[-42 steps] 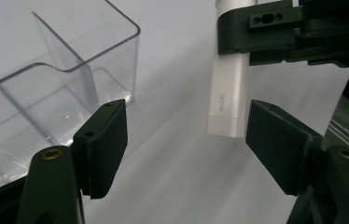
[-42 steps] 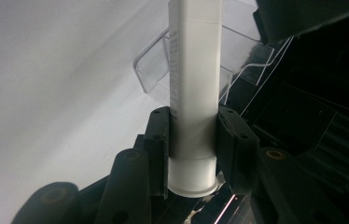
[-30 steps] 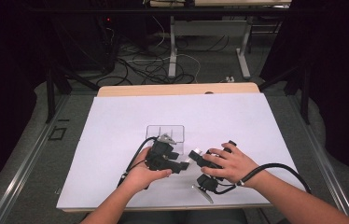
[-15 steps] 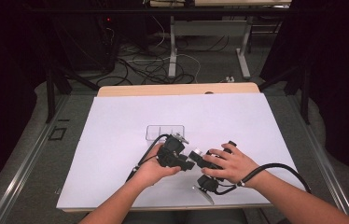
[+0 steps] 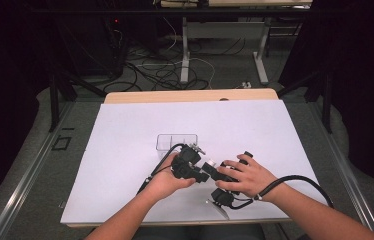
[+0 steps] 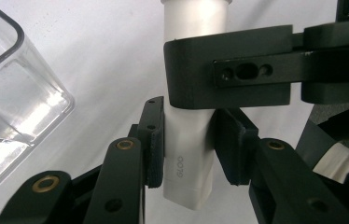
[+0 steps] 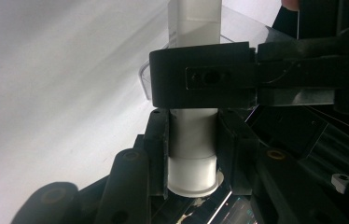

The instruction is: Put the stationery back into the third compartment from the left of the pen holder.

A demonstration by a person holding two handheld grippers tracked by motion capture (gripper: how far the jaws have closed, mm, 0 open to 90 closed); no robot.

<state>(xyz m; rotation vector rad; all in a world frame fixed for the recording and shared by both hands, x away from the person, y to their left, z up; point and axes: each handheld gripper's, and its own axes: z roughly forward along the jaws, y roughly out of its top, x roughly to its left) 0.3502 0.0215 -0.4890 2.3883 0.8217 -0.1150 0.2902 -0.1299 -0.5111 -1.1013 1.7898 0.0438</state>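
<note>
Scene: a person's two hands meet over a white sheet (image 5: 125,150) that covers a wooden table (image 5: 190,95), seen from above.
Tube: a white tube (image 6: 189,154) marked "GLOO", held off the sheet between both grippers, just in front of a clear box (image 5: 176,142).
Left gripper: the left gripper (image 6: 187,148) clamps the tube's flat crimped end, one pad on each side.
Right gripper: the right gripper (image 7: 192,149) grips the tube's round cap end; its jaws press on both sides of the neck.
Crossing: each gripper view shows the other gripper's jaw lying across the tube higher up.
Box: clear plastic, divided into two compartments, close to the left gripper.
</note>
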